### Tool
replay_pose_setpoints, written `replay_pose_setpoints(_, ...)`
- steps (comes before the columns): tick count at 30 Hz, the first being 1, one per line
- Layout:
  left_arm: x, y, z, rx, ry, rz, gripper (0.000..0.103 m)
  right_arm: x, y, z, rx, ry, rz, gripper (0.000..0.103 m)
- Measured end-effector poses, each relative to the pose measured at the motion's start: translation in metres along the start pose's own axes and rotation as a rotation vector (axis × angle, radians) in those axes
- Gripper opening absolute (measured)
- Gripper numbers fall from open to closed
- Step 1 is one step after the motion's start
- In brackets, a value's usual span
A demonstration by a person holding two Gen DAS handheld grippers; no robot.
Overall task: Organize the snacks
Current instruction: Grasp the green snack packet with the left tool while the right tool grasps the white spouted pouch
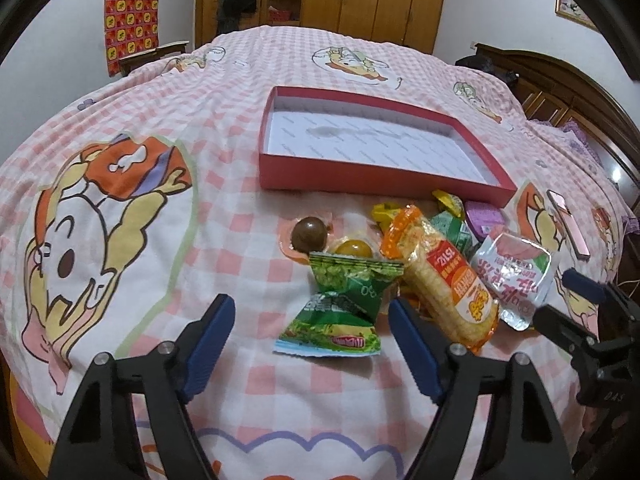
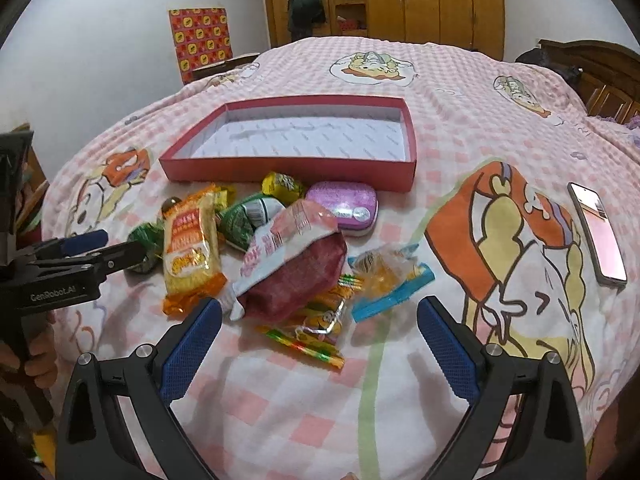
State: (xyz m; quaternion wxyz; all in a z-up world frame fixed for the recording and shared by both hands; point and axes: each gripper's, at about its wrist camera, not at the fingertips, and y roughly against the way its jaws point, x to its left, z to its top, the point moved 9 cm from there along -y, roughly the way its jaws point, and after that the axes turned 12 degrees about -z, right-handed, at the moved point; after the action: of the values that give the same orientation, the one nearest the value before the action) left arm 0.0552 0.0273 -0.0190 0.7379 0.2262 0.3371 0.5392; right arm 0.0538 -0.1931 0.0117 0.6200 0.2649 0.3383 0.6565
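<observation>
You're in a home bedroom: a bed [image 1: 224, 184] with a pink checked cartoon quilt, wooden wardrobes [image 2: 440, 0] along the far wall, clothes hanging [image 2: 304, 0] on them, and a dark wooden headboard [image 1: 560, 80] at the bed's right edge.

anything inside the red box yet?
No snacks. The red box shows only its white liner. The near wall hides a thin strip of the floor behind it.

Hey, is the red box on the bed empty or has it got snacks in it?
Empty: the red box shows only its bare white floor; the snacks lie outside.
</observation>
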Motion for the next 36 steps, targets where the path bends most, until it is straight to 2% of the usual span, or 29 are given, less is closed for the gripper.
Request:
replay_pose_setpoints(3, -0.002, -0.006, -0.002, 0.016, -0.005, -0.015, 0.079, 0.002, -0.002, 0.005, -0.008, 0.010, -0.005, 0.100)
replay_pose_setpoints(9, -0.004, -0.015, -0.002, 0.031, -0.029, -0.039, 0.071, 0.006, -0.007, 0.012, 0.001, -0.021, 0.048, 0.096)
replay_pose_setpoints(14, -0.007, -0.018, 0.000, 0.028, -0.045, -0.053, 0.065, 0.007, -0.010, 0.016, -0.007, -0.023, 0.046, 0.090)
replay_pose_setpoints(22, -0.004, -0.018, 0.000, 0.033, -0.040, -0.066, 0.052, 0.006, -0.015, 0.019, -0.014, -0.023, 0.027, 0.090)
replay_pose_setpoints(27, -0.005, -0.019, -0.001, 0.044, -0.041, -0.071, 0.052, 0.008, -0.017, 0.019, -0.020, -0.009, 0.016, 0.088)
replay_pose_setpoints(31, -0.003, -0.017, -0.001, 0.046, -0.033, -0.076, 0.052, 0.011, -0.013, 0.020, -0.034, 0.005, 0.015, 0.083)
replay_pose_setpoints(36, -0.003, -0.016, -0.004, 0.054, -0.043, -0.069, 0.052, 0.008, -0.008, 0.014, -0.005, -0.016, 0.035, 0.083)
